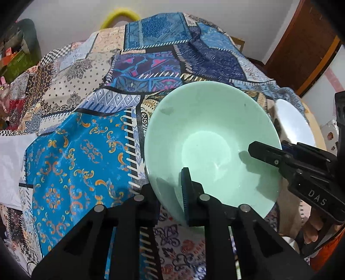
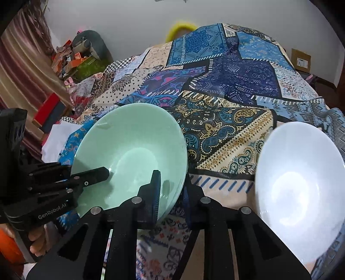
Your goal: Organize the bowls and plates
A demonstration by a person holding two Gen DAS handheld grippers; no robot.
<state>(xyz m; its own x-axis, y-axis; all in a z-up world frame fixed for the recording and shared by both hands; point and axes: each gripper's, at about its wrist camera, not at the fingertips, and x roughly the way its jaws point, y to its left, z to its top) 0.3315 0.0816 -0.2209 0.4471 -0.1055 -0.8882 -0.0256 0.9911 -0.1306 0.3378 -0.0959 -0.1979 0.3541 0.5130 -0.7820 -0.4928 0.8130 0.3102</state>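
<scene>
A mint green bowl [image 1: 207,137] rests on the patterned cloth, tilted slightly toward me. My left gripper [image 1: 168,189] is shut on its near rim, one blue pad inside the bowl and the other finger outside. My right gripper [image 1: 278,150] comes in from the right and pinches the bowl's right rim. In the right wrist view the green bowl [image 2: 131,155] is at left, with my right gripper [image 2: 172,187] shut on its rim and my left gripper [image 2: 86,176] clamped on the opposite side. A white bowl [image 2: 299,189] sits alone to the right, seen also as the white bowl [image 1: 295,127].
A patchwork cloth [image 1: 151,71] covers the whole table [image 2: 237,86]. A yellow ring-shaped object [image 1: 120,18] stands beyond the far edge. Boxes and clutter [image 2: 73,58] lie on the floor at left. A wooden door [image 1: 301,47] is at right, and white fabric [image 1: 10,163] hangs at the left edge.
</scene>
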